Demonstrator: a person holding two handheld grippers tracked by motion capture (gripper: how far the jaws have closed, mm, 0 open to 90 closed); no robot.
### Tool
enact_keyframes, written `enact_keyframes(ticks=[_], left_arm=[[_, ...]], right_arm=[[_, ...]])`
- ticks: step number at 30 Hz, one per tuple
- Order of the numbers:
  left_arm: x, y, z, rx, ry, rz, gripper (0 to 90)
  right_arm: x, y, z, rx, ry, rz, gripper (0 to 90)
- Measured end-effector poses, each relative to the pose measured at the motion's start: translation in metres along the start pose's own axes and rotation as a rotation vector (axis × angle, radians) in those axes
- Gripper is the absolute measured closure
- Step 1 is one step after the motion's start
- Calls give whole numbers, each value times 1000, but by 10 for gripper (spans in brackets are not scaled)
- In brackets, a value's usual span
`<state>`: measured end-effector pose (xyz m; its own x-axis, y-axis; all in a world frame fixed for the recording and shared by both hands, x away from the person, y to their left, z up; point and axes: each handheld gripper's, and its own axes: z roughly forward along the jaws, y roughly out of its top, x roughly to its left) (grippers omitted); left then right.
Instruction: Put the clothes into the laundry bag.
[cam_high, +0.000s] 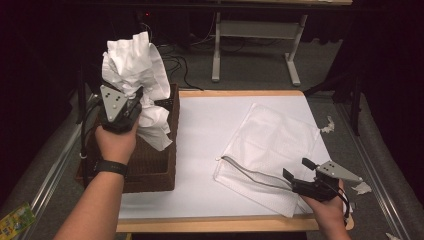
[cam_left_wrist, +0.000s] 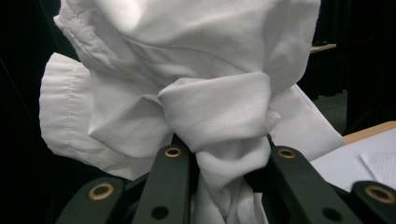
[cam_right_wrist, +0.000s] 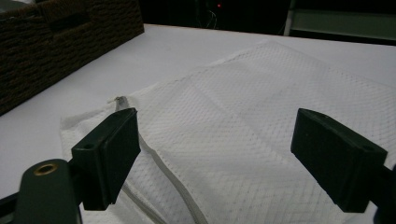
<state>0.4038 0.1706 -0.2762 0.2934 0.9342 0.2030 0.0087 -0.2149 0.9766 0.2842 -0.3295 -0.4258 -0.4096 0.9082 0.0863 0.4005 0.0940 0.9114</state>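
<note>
A dim room is lying in deep shadow along its far side, with light falling mostly on the white-topped worktop (cam_high: 210, 130) and its wooden edge. Grey carpet (cam_high: 260, 65) is covering the floor. Behind, a pale metal table frame (cam_high: 260, 30) is standing, black cables (cam_high: 180, 65) trailing beside it. Metal rails (cam_high: 380, 185) are running along both sides.

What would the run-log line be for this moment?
left gripper: shut on white garment, raised over wicker basket | right gripper: open above mesh laundry bag

Hidden and cut-off parts

The white garment (cam_high: 137, 85) covers the left tongs' (cam_high: 142, 100) tips; the basket's (cam_high: 155, 165) inside is too dark to read.
</note>
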Motion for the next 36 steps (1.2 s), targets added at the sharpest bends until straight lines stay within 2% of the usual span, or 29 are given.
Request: enact_keyframes(ticks=[5,6,7,12,19,24,30,33,36], left_arm=[[-20,13,7,-27,-49,2,768],[-30,19,10,-33,-68,10,768],[-30,19,10,-33,-68,10,768],[-55,29,17,-58,-115,19,768],[-90,36,25,-84,-193,-2,767],[-109,41,28,-106,-245,-19,767],[-128,44,28,-121,-303,-40,767],[-134,45,28,-134,-317,-40,766],[-140,46,27,-134,-348,-71,766]], right_arm=[[0,0,0,1,0,-2,161],[0,0,0,-1,-1,4,160],[0,0,0,-1,-1,4,160],[-1,0,-1,-5,2,3,160],[-1,1,-2,-9,3,8,160],[-1,1,-3,-10,2,12,160],[-1,1,-3,-16,3,15,160],[-1,1,-3,-17,3,13,160],[-1,1,-3,-17,3,12,161]])
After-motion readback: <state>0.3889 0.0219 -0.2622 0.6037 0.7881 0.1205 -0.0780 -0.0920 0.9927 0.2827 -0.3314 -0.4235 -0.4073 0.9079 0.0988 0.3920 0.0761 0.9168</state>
